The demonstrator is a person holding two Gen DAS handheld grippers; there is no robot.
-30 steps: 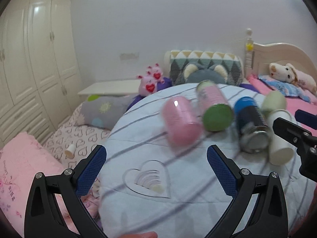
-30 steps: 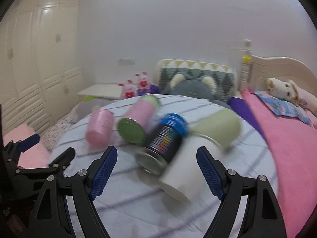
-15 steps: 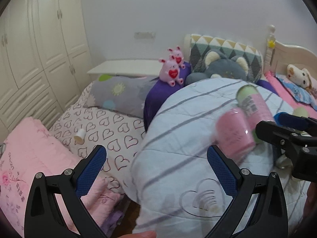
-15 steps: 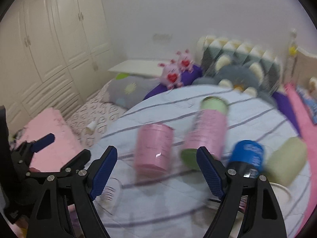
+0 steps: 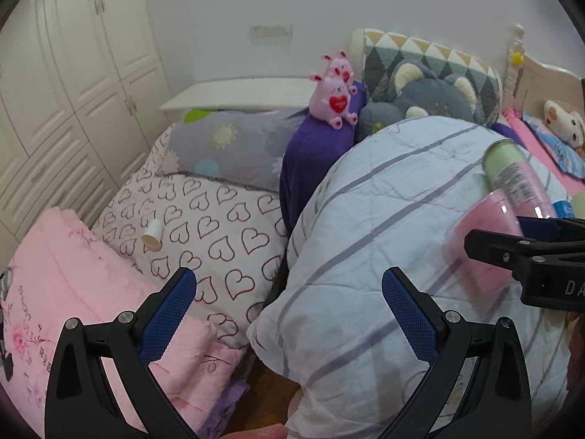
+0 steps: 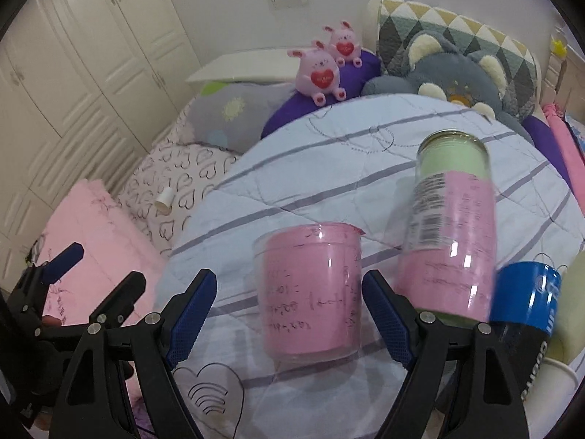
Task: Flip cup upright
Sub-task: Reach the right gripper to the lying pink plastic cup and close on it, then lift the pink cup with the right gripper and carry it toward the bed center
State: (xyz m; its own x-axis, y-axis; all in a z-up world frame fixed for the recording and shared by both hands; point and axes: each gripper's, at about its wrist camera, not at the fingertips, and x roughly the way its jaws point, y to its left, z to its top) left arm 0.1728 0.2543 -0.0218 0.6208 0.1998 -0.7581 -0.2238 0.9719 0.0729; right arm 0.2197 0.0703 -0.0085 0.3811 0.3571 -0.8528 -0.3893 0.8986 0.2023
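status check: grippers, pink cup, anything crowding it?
Right gripper open, straddling pink cup, no contact visible. Left gripper open, empty. Tall pink-green jar close on cup's right.

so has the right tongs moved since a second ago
Yes. In the right wrist view the right tongs swung left, from framing the blue can to framing the pink cup, with the fixed wardrobe now filling more of the view.

L cam looks across the striped quilt (image 5: 365,197) edge; R cam close over it, both w/ bunny toys (image 6: 318,73) behind.
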